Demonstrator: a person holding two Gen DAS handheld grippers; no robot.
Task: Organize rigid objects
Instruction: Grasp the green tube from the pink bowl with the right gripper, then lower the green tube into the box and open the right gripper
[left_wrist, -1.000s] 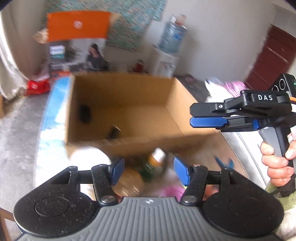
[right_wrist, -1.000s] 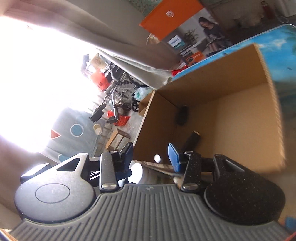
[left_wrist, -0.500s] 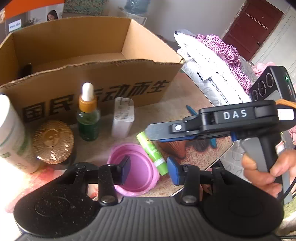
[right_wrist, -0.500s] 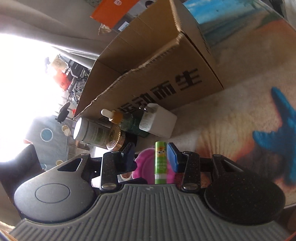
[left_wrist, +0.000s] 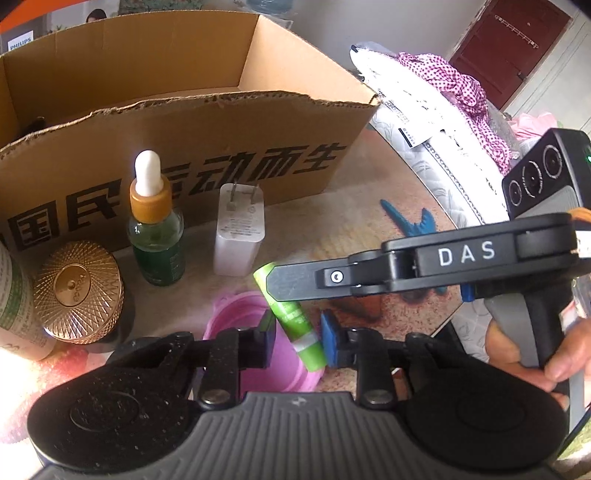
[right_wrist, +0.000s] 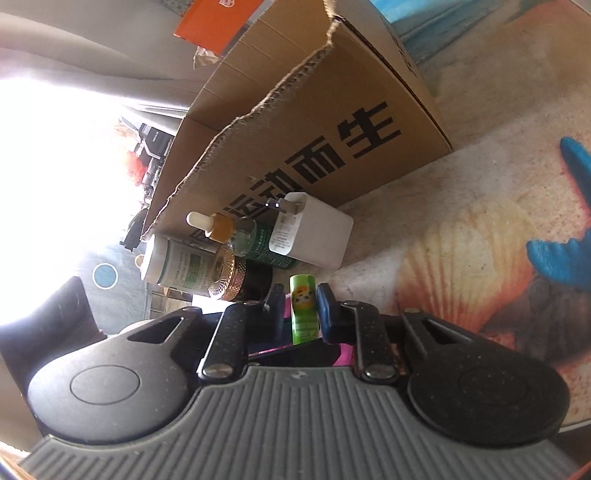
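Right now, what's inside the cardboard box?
Little shows inside the cardboard box: bare inner walls and one small dark object at the left end. Its front wall hides the floor, so other contents can't be ruled out.

We see a big brown cardboard box (left_wrist: 207, 122) with a dull, rough, torn top edge. The small green glass dropper bottle (left_wrist: 157, 243) looks shiny, with a soft white rubber tip. The round gold lid (left_wrist: 77, 291) is shiny metal with tiny bumpy lines. The white plastic plug charger (left_wrist: 239, 236) is smooth and dull. The green plastic stick tube (right_wrist: 303, 308) looks smooth. The pink plastic cup (left_wrist: 258, 354) is smooth too. The black gripper (left_wrist: 297, 339) plastic looks grainy and speckled.
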